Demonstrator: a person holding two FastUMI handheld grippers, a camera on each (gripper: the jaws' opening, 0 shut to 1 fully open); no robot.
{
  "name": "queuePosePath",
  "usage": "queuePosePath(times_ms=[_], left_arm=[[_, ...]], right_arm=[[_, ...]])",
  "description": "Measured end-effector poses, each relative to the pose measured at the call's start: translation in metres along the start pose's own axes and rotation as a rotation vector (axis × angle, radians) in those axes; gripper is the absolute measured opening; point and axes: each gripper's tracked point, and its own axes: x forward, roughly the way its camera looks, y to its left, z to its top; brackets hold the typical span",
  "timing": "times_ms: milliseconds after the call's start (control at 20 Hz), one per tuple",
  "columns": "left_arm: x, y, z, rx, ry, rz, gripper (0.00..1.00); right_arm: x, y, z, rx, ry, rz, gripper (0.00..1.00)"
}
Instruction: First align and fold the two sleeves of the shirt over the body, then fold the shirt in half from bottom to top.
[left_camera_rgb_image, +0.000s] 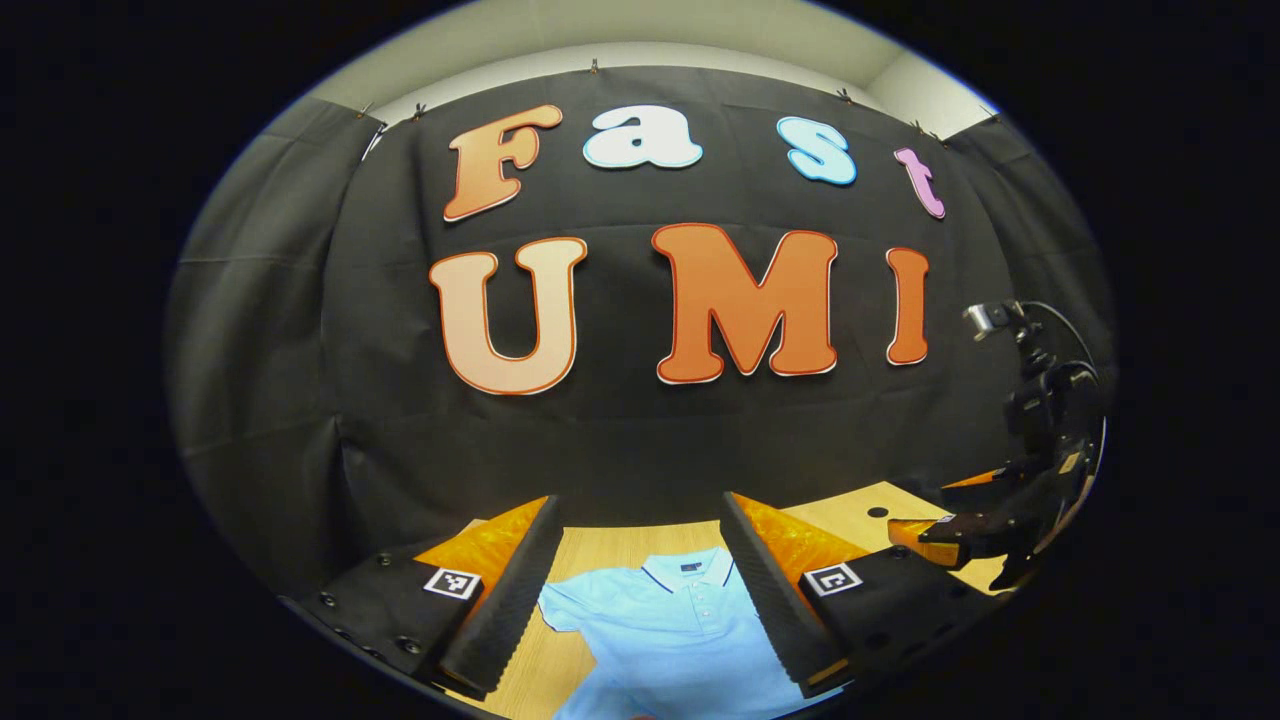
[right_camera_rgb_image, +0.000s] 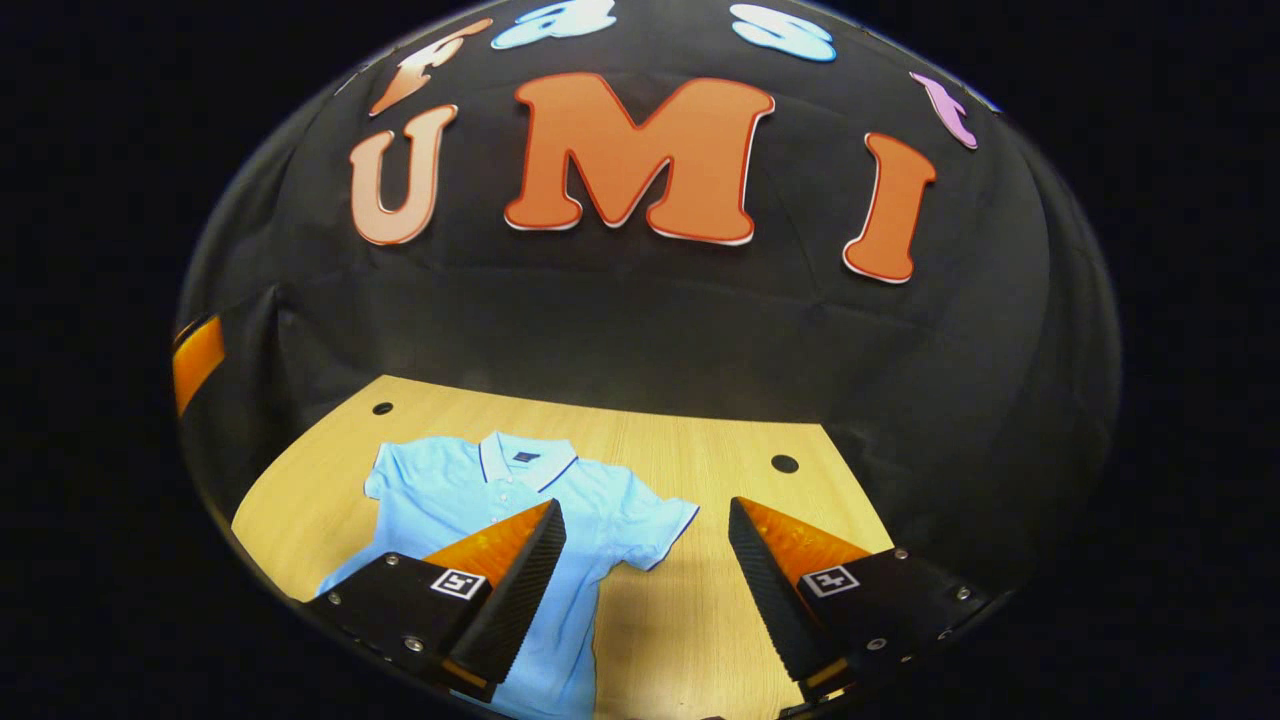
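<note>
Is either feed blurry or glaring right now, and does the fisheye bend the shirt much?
Left gripper view: sharp, no glare; shirt cut off at the bottom edge between the open left gripper. Right gripper view: evenly lit, shirt crisp, table edge bowed by fisheye, right gripper open.

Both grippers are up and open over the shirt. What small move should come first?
Probably lower the right gripper onto the sleeve ahead of it: the shirt lies flat on the table, both sleeves spread out, nothing folded or gripped.
</note>
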Motion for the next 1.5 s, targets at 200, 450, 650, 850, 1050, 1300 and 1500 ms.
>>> queuePosePath(times_ms=[200, 450, 650, 850, 1050, 1300, 1500], left_arm=[[0.017, 0.021, -0.008, 0.017, 0.016, 0.010, 1.00], [0.034, 0.045, -0.022, 0.018, 0.045, 0.036, 1.00], [0.044, 0.061, -0.024, 0.033, 0.050, 0.075, 1.00], [0.055, 0.067, -0.023, 0.064, 0.047, 0.088, 1.00], [0.068, 0.068, -0.033, 0.062, 0.072, 0.095, 1.00], [0.080, 0.061, -0.033, 0.083, 0.074, 0.077, 1.00], [0.084, 0.058, -0.039, 0.069, 0.089, 0.067, 1.00]], right_arm=[[0.037, -0.001, -0.018, 0.030, 0.121, -0.020, 0.99], [0.072, -0.004, -0.045, 0.034, 0.246, -0.041, 0.99], [0.101, 0.004, -0.076, 0.095, 0.385, -0.010, 0.99], [0.133, -0.004, -0.097, 0.114, 0.473, -0.042, 0.98], [0.165, -0.011, -0.122, 0.145, 0.569, -0.050, 0.98], [0.192, -0.018, -0.145, 0.174, 0.648, -0.069, 0.95], [0.206, -0.016, -0.152, 0.190, 0.675, -0.084, 0.87]])
